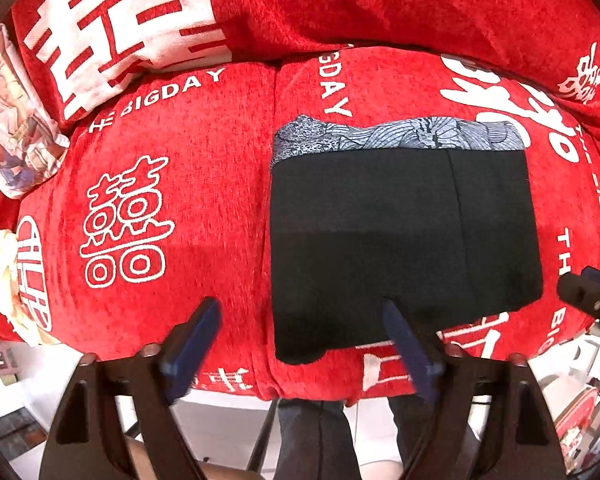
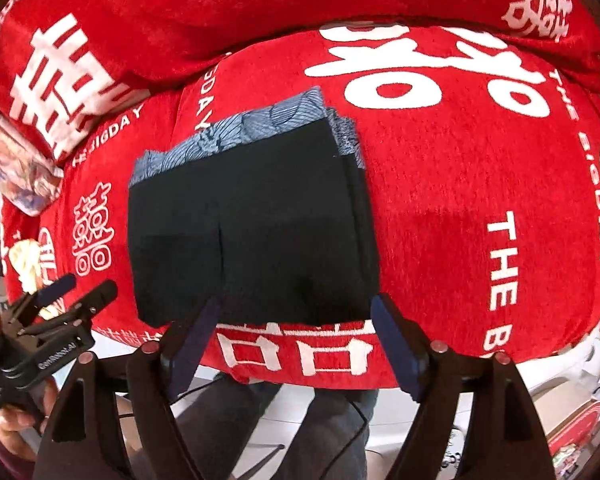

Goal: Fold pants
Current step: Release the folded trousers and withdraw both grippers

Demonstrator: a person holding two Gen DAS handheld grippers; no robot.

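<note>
Black pants [image 1: 400,240], folded into a flat rectangle, lie on the red sofa seat [image 1: 180,160]. A blue-grey patterned layer shows along their far edge. My left gripper [image 1: 300,314] hangs open above the near left part of the pants, with nothing between its blue pads. At the right edge of this view shows the tip of my right gripper [image 1: 580,280]. In the right wrist view the pants [image 2: 252,220] lie left of centre. My right gripper [image 2: 296,306] stands open over their near edge, holding nothing. Off to the left is the left gripper [image 2: 88,286], also open, held by a hand [image 2: 12,428].
The red cover carries white characters and lettering, and a back cushion [image 1: 340,8] rises behind the seat. A printed pillow [image 1: 16,120] and a cream bundle [image 1: 0,272] lie at the seat's left end. A person's legs [image 1: 320,432] stand before the sofa's front edge.
</note>
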